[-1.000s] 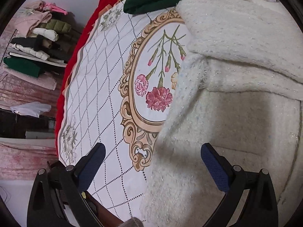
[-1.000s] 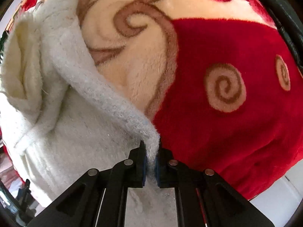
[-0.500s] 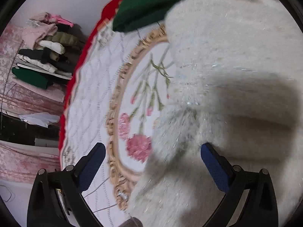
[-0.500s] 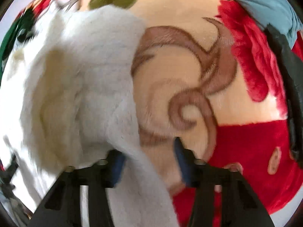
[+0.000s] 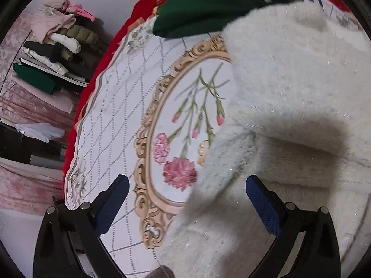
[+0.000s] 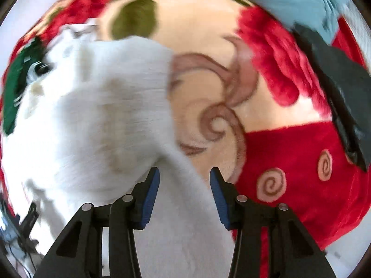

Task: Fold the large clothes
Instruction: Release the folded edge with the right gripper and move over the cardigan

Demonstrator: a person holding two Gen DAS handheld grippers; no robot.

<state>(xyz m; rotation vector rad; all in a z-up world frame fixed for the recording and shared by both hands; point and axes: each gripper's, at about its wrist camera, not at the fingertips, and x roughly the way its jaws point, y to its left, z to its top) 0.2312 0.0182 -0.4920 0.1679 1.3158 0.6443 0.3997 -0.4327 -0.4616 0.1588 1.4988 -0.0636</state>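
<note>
A white fleece robe [image 5: 289, 97] sprawls over the flowered cloth [image 5: 120, 115] and red blanket [image 6: 301, 157]. Clothes stack [image 5: 55, 51] by the wall. Left gripper [image 5: 185, 192] gapes wide; right gripper [image 6: 184, 180] is closing, pads off the robe.

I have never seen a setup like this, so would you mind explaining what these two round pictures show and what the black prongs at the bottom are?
There is no robot here: a person holds a two-finger gripper in each hand, and a fisheye camera on each one looks forward along its fingers, hence the round pictures. The black prongs with blue pads are those fingers.

In the left wrist view, the left gripper stands wide open above a fluffy cream garment that lies on a white flowered cloth, with a dark green garment beyond it.

In the right wrist view, the right gripper looks down on the same cream garment over a red and cream blanket. Its jaws are closing, with a strip of the garment between them, but the pads do not press on it.
</note>
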